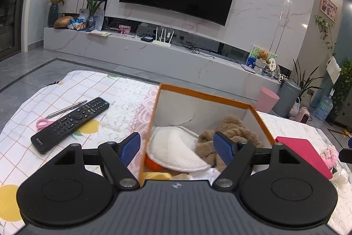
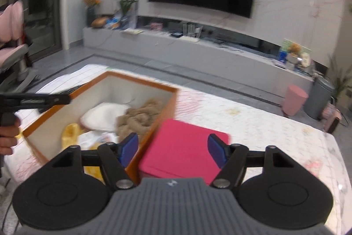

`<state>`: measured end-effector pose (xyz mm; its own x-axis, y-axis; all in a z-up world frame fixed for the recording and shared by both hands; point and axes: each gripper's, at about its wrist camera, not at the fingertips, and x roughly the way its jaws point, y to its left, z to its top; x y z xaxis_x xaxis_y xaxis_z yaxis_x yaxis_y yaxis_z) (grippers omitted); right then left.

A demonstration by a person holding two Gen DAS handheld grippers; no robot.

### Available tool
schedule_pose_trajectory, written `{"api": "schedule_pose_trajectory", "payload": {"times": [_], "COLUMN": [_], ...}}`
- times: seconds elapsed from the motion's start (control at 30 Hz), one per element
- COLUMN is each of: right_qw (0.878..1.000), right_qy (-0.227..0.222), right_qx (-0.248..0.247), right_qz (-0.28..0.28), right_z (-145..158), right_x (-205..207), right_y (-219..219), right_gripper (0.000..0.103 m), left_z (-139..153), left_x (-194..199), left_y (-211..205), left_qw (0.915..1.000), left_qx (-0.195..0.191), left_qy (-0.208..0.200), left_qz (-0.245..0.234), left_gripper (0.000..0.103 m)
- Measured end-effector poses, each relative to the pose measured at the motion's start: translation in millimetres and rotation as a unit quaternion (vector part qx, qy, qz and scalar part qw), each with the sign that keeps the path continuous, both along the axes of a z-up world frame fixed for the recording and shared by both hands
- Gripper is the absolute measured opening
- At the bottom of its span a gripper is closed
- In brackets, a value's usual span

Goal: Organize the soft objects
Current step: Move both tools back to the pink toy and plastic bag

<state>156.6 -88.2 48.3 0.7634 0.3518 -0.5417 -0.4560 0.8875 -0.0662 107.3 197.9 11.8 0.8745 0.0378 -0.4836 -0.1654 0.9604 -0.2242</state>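
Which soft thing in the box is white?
The round pad, left of the brown plush; the third soft thing is yellow.

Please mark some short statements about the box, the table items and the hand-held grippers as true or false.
1. The brown plush lies inside the orange box. True.
2. The remote control is in the box. False: it lies on the tablecloth, left of the box.
3. The right hand-held gripper clamps the pink folded cloth. False: its jaws stand open, nothing held.
4. The left hand-held gripper is open. True.
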Motion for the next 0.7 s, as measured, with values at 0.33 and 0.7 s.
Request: {"api": "schedule_pose_trajectory", "payload": {"times": [0.33, 0.7], "right_qw": [0.995, 0.986], "right_qy": [-0.006, 0.005], "right_qx": [-0.026, -0.01], "right_qz": [-0.1, -0.166], "right_z": [-9, -11], "right_x": [28, 37], "right_y": [-78, -150], "right_gripper": [0.081, 0.085], "left_z": [21, 40], "left_x": [-6, -2], "left_y": [-57, -149], "left_qw": [0.9983, 0.991], "left_qx": [0.053, 0.092], "left_qy": [-0.014, -0.017], "left_qz": [-0.022, -0.097], "left_gripper": [0.088, 0.088]}}
